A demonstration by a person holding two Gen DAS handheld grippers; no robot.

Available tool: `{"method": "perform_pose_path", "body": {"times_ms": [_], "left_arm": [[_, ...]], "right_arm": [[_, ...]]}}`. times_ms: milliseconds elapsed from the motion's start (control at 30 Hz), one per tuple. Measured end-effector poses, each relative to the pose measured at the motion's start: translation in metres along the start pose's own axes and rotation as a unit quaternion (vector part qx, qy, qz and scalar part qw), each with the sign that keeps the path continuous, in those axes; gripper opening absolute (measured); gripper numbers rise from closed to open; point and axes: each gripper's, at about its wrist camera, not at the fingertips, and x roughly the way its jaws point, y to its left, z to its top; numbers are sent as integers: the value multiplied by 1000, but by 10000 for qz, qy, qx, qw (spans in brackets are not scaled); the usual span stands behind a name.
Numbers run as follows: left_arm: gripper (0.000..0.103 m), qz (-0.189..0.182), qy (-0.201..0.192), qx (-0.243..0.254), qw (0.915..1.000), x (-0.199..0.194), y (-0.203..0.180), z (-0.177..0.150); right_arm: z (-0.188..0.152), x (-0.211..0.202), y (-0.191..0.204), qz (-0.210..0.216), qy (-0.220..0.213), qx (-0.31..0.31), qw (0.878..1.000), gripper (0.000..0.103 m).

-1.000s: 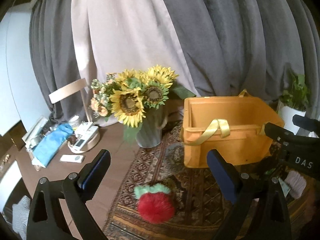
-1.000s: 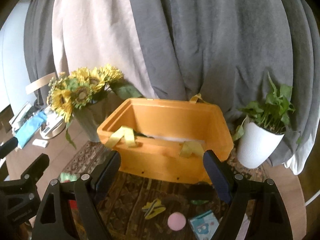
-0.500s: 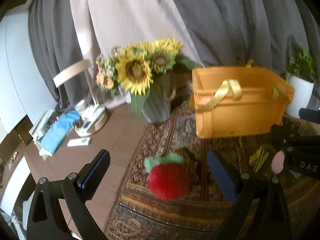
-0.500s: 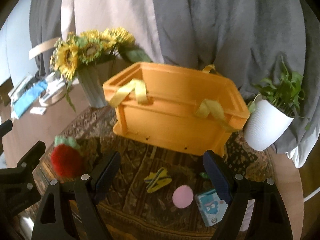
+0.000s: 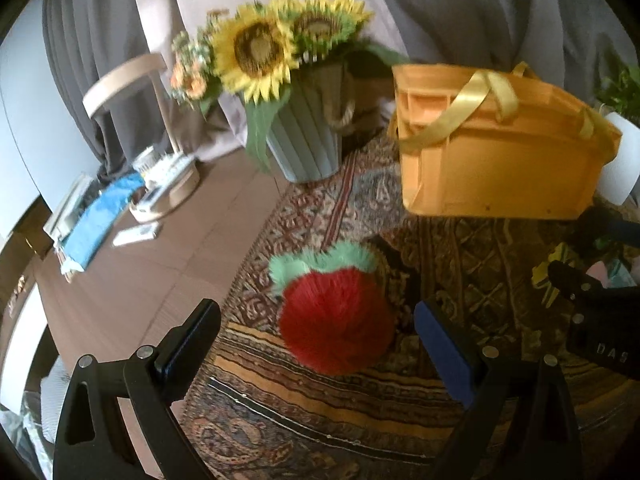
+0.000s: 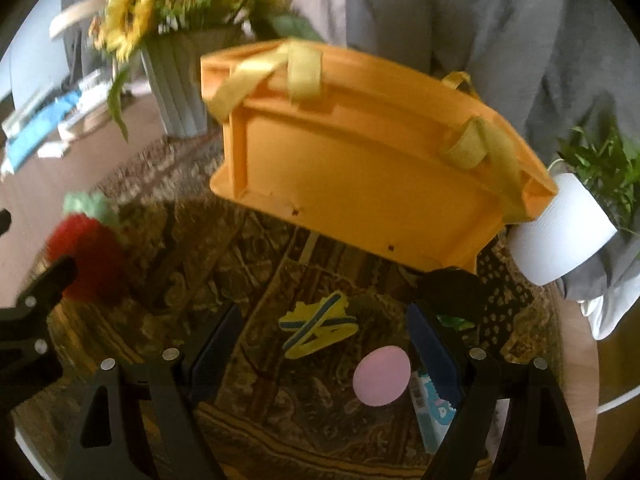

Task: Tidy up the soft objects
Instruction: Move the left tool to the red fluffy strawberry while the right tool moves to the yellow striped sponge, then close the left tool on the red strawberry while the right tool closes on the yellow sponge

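While both grippers hang tilted down over the patterned brown-and-ochre woven rug (image 5: pixel 460 256), nothing is between either pair of jaws. The left gripper (image 5: pixel 316 332) has its jaws spread wide, and right ahead of them sits the fluffy red plush strawberry with a mint-green leafy top (image 5: pixel 336 312), lying on the rug near its edge, framed between the two fingers but not touched by either. Over in the right wrist view, the right gripper (image 6: pixel 324 340) is just as wide open, jaws apart with only rug beneath them. In front of it lies a small yellow fabric piece with blue stripes (image 6: pixel 318 326), flat on the rug, and just beside that, closer to the right finger, a round pale-pink soft ball (image 6: pixel 382 376). Partly hidden behind that same finger there's a light-blue and white packet with a cartoon print (image 6: pixel 432 412); what it is I can't make out. Behind all of this stands the orange plastic crate with yellow ribbon handles (image 6: pixel 360 168), resting on the rug, well apart from the strawberry. To the crate's right is a white ribbed pot with a green leafy plant (image 6: pixel 560 232), close against the crate's corner. To its left, a grey-green pleated vase of yellow sunflowers (image 5: pixel 304 140) stands at the rug's edge. Further left, on the bare brown wooden surface (image 5: pixel 152 280), there's a blue cloth (image 5: pixel 96 224) and a small white remote (image 5: pixel 134 237). Grey and cream curtains (image 5: pixel 440 8) fill the background.
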Motion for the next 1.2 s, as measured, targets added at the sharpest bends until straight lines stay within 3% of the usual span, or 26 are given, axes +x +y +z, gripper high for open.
{"method": "perform_pose_path", "body": {"times_ms": [300, 600, 767, 933, 1200], "left_arm": [[99, -97, 255, -3, 9996, 29, -5, -4], [91, -202, 477, -42, 9986, 51, -8, -7], [84, -265, 594, -5, 9979, 62, -12, -9], [74, -310, 638, 42, 9975, 68, -15, -8], [41, -443, 677, 68, 9967, 69, -15, -8]], "right_arm": [[-2, 28, 8, -133, 376, -164, 9991, 85], [-3, 49, 13, -277, 529, -276, 9978, 82], [-2, 59, 16, -316, 567, -363, 9972, 68], [-1, 65, 16, -275, 590, -329, 9973, 59], [2, 66, 19, -178, 573, -258, 9979, 55]]}}
